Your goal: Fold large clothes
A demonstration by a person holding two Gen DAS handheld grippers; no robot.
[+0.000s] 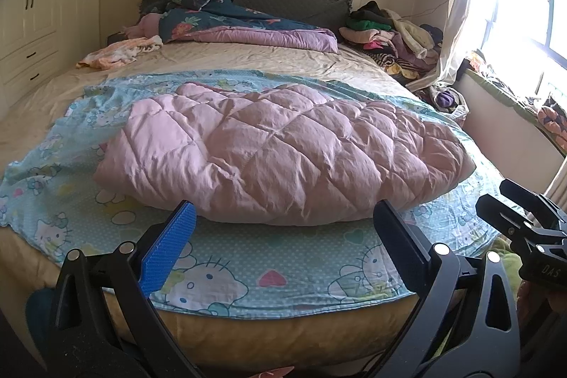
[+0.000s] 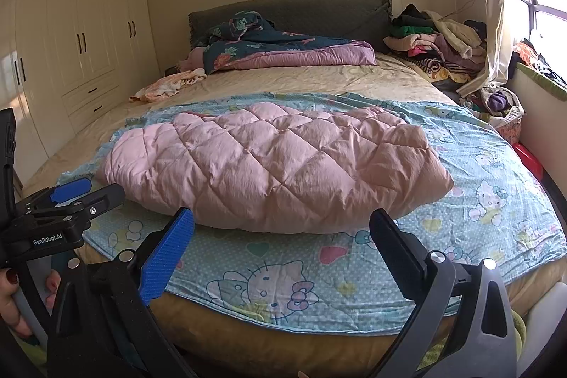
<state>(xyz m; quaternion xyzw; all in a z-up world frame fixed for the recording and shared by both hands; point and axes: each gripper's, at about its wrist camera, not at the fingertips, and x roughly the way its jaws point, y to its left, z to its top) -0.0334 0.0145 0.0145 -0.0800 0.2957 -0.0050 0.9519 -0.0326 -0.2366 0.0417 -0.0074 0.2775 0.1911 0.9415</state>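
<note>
A pink quilted garment lies folded in a long puffy bundle across a light blue cartoon-print sheet on the bed. My left gripper hovers open just in front of its near edge, above the sheet, nothing between the fingers. My right gripper stands open the same way, a little to the right. Each gripper shows in the other's view: the right one at the right edge, the left one at the left with a hand on its handle.
A dark floral duvet is heaped at the headboard, with a small orange-white cloth on the left of the beige mattress. A clothes pile fills the far right corner by the curtain. White wardrobes line the left wall.
</note>
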